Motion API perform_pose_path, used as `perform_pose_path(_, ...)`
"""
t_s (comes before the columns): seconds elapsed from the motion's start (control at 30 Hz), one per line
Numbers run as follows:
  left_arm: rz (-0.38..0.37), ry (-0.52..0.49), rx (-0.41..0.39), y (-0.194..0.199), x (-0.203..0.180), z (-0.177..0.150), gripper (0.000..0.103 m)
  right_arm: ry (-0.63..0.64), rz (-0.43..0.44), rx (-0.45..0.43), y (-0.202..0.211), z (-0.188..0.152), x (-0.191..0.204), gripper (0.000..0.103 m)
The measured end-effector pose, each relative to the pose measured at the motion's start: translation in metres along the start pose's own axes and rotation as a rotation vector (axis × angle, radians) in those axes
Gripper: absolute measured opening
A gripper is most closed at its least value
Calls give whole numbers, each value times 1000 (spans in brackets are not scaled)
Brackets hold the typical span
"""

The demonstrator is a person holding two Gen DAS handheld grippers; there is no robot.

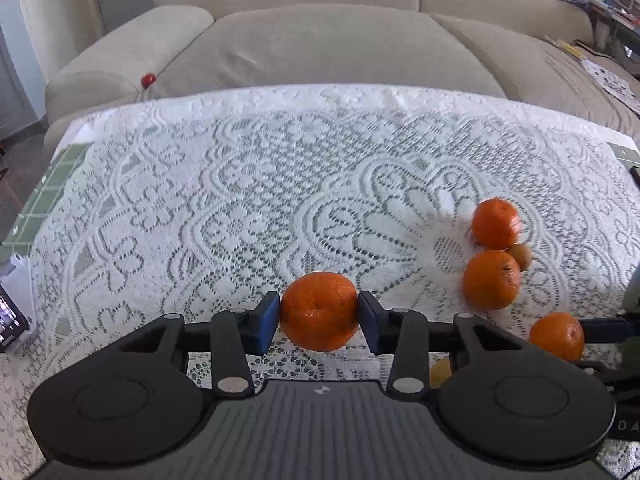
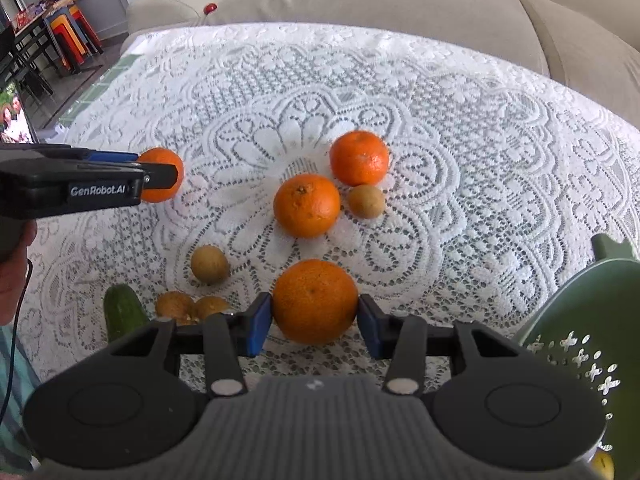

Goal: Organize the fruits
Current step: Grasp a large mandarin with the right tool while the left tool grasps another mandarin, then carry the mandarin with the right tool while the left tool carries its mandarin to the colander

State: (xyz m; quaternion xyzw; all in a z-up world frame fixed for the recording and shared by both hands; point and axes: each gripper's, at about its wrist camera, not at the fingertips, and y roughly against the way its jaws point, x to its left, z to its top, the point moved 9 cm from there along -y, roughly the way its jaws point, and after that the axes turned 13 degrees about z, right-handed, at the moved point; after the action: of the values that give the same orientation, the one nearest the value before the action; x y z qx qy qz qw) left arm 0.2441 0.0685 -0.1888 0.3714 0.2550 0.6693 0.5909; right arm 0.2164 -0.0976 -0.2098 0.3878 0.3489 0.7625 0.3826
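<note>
Home living room, beige sofa (image 1: 320, 40), lace tablecloth (image 1: 280, 184)

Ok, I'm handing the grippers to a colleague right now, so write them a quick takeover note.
Left gripper: shut on an orange, held over the lace tablecloth.
Right gripper: shut on another orange.
On the cloth: two loose oranges, small brown fruits, a cucumber.
Green colander at the right; a yellow fruit shows by its lower edge.
Done: both oranges gripped.
Left: probably drop them in the colander, then sort the rest.
</note>
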Motion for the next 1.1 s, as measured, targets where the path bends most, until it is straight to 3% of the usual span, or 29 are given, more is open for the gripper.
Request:
perform_pose_path(0.27,-29,-20,-113,66,-13,11,48,26,24,-72,39,6,11,44)
perform_pose_path(0.63,-69,-138,-242,154,-57,18,48,52,12,-170,109,-12,11,44)
perform_pose_path(1.1,-194,-341,-297,202,-155,2,48,-23,-60,-236,173,-66,-44,44)
